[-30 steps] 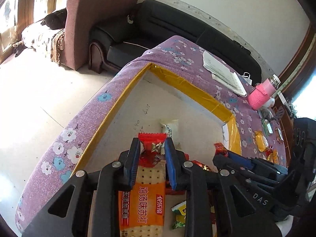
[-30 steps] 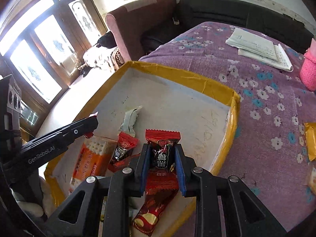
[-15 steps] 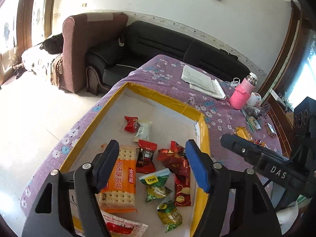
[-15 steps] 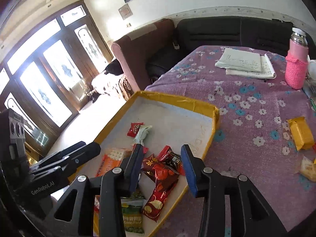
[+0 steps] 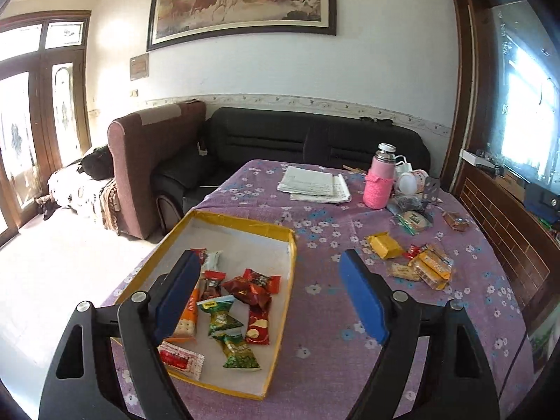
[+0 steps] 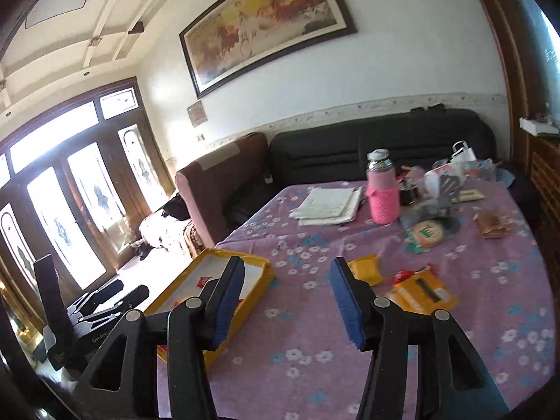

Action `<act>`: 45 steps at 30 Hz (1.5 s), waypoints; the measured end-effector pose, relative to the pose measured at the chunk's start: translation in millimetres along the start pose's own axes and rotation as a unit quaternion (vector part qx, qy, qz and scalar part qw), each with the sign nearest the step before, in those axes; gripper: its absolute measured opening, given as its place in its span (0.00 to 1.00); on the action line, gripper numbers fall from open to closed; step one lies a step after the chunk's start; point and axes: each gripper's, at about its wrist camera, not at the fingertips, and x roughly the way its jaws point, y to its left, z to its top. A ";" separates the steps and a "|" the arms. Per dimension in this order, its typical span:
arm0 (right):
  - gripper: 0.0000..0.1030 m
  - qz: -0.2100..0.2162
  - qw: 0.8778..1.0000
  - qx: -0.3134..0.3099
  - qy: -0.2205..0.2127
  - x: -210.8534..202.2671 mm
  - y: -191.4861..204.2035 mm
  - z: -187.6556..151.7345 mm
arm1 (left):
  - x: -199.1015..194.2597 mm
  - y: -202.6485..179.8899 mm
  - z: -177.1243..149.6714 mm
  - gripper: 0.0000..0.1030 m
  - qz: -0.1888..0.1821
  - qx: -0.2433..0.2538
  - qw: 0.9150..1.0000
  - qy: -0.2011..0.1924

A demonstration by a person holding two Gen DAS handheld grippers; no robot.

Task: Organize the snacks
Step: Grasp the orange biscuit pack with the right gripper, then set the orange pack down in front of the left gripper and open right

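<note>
A shallow tray with a yellow rim (image 5: 291,262) (image 6: 185,280) lies on the purple flowered tablecloth and holds several snack packs. Among them are an orange cracker pack (image 5: 187,315), green packs (image 5: 218,315) and red packs (image 5: 252,288). Loose snacks lie to its right: a yellow pack (image 5: 385,245) (image 6: 364,269), a yellow-orange cluster (image 5: 428,266) (image 6: 421,292) and a round biscuit pack (image 5: 414,220) (image 6: 427,232). My left gripper (image 5: 267,257) hovers above the tray's near right side, jaws opening, nothing between them. My right gripper (image 6: 286,262) hangs over bare cloth between tray and loose snacks, jaws opening and empty.
A pink-sleeved flask (image 5: 379,182) (image 6: 383,196) and a stack of papers (image 5: 315,185) stand at the table's far side with small clutter. A black sofa (image 5: 315,136) and a brown armchair (image 5: 154,161) lie beyond. A wooden cabinet (image 5: 497,231) flanks the right edge.
Both grippers let go of the packs they held over the tray, opened wide, and rose and drew back. Both views now take in the whole table and the loose snacks.
</note>
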 end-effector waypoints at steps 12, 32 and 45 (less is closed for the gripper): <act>0.80 -0.229 0.964 -0.060 -0.125 -251.0 -74.6 47.3 | -11.7 -73.7 0.7 0.80 -0.059 0.011 0.998 -0.007; 0.43 -0.182 0.967 0.047 0.174 172.4 -189.5 -35.9 | 75.5 -56.7 -40.0 0.80 -0.092 -0.016 0.992 0.087; 0.39 -0.082 0.963 0.052 0.253 234.1 -161.3 -59.3 | 121.6 -44.2 -54.1 0.80 -0.098 -0.049 0.986 0.128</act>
